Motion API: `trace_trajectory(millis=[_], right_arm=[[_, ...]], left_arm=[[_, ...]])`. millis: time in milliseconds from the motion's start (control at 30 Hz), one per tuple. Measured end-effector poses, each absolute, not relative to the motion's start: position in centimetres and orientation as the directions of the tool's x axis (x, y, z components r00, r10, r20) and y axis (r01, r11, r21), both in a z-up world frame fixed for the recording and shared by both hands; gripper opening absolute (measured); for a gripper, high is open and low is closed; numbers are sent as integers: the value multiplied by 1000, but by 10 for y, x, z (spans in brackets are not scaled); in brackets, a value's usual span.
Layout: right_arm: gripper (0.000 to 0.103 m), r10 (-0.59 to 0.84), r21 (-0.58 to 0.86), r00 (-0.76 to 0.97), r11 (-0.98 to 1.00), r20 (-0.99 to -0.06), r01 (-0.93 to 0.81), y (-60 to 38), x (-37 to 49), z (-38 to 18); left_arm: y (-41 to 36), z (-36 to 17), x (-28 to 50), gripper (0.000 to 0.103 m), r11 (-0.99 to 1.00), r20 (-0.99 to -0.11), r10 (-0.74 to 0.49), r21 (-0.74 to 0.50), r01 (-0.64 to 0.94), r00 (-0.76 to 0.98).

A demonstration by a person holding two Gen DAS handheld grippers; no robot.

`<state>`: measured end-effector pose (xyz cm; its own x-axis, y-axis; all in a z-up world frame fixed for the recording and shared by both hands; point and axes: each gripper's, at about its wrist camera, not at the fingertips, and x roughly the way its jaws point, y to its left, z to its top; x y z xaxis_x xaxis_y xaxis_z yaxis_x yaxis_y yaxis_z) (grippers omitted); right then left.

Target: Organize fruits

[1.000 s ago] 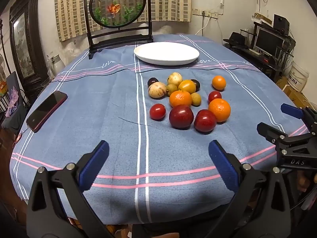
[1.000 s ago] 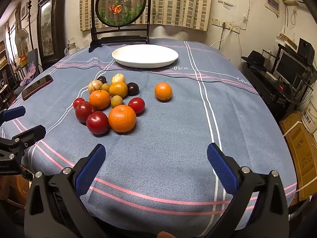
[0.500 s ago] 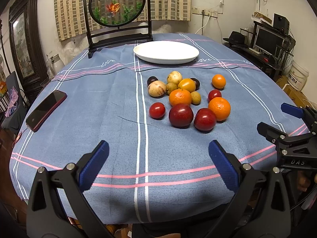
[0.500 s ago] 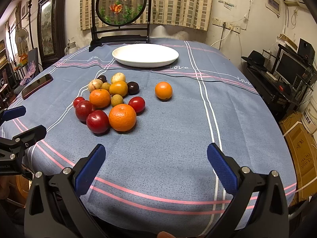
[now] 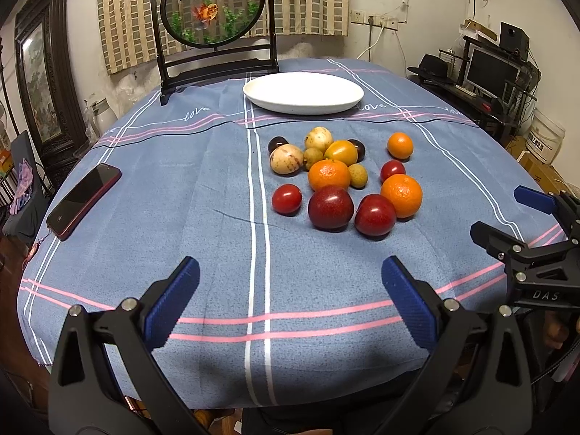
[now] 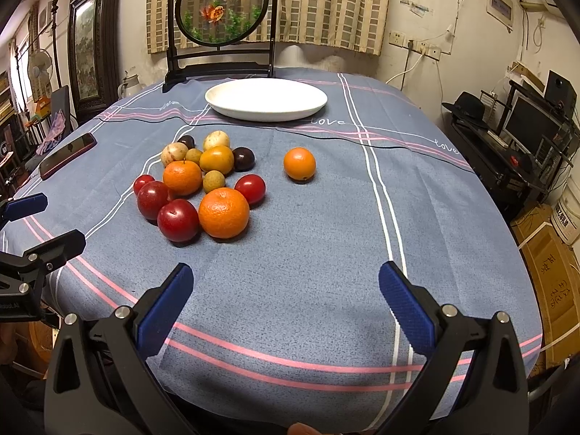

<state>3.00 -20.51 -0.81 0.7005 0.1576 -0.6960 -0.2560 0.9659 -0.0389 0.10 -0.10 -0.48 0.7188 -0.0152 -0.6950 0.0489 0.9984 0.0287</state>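
Note:
A cluster of several fruits lies mid-table: red plums (image 5: 330,207) (image 6: 178,219), oranges (image 5: 401,195) (image 6: 224,212), small red tomatoes (image 5: 286,199), pale and dark round fruits. One orange (image 5: 400,145) (image 6: 299,163) sits apart to the right. An empty white plate (image 5: 303,92) (image 6: 265,99) stands behind them. My left gripper (image 5: 290,301) is open and empty near the table's front edge. My right gripper (image 6: 286,297) is open and empty, at the front right; it also shows at the right edge of the left wrist view (image 5: 514,217).
A red phone (image 5: 85,195) (image 6: 67,154) lies at the table's left edge. A round goldfish screen on a black stand (image 5: 214,3) stands at the back. A desk with a monitor (image 6: 527,123) is off to the right. Blue striped tablecloth (image 5: 217,181) covers the table.
Both views have crept slightly forward toward the fruit. Both grippers stay open; nothing on the table has moved.

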Motion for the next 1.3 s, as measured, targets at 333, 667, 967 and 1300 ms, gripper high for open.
trace_trajectory(millis=[333,667,967,1300], right_arm=[[102,156,-41,699,966,-698,-256,-205,30,-10],[102,154,-42,698,966,-699,-256,-205,30,-10],[102,153,-43,696,966,-701,-256,-204,31,-10],[102,153,-43,694,966,-703,-257,-203,30,-11]], left_arm=[[-2,-6,1,101,998,-694,-14,32,50,720],[-2,-5,1,101,998,-694,-14,32,50,720],[-2,-6,1,101,998,-695,-13,34,52,719],[-1,-8,2,101,998,-700,-23,27,58,714]])
